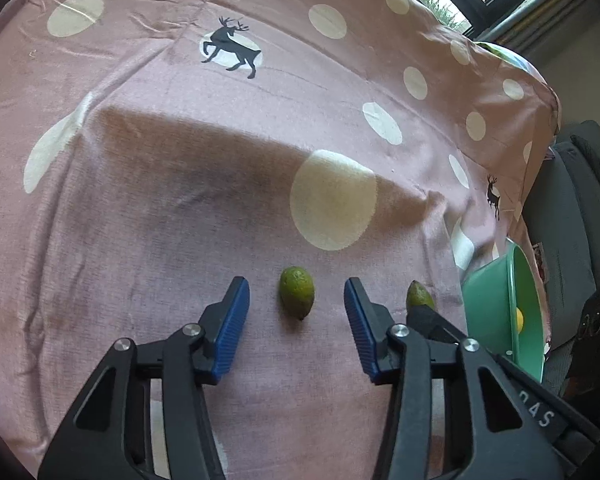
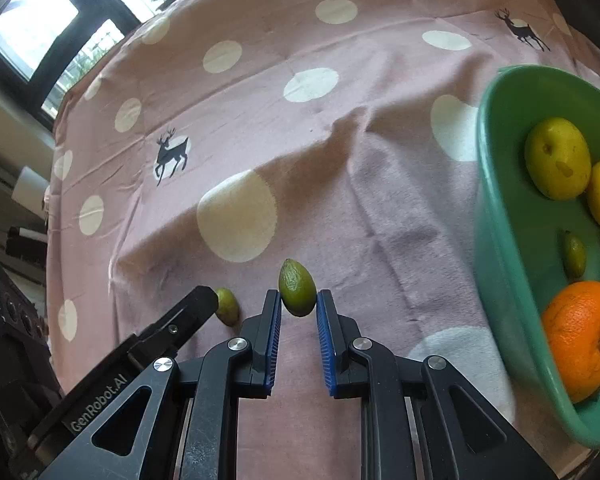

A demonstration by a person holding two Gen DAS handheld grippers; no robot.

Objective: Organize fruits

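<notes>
Pink dotted tabletop cloth (image 1: 148,240) mostly bare, green bowl (image 2: 500,240) at right edge; right hand-held gripper (image 2: 298,310) pinches small green fruit (image 2: 297,287), left hand-held gripper (image 1: 296,298) part-open, straddling another green fruit (image 1: 297,293) untouched.

I seem to be working in someone's home, likely a living room. The counter is draped in a pink cotton cloth (image 1: 148,208) printed with cream dots and black deer silhouettes. A dark-framed window (image 2: 56,36) shows greenery outside, a grey upholstered seat (image 1: 580,220) stands beside it, and a green plastic bowl (image 2: 496,216) holds fruit.
</notes>
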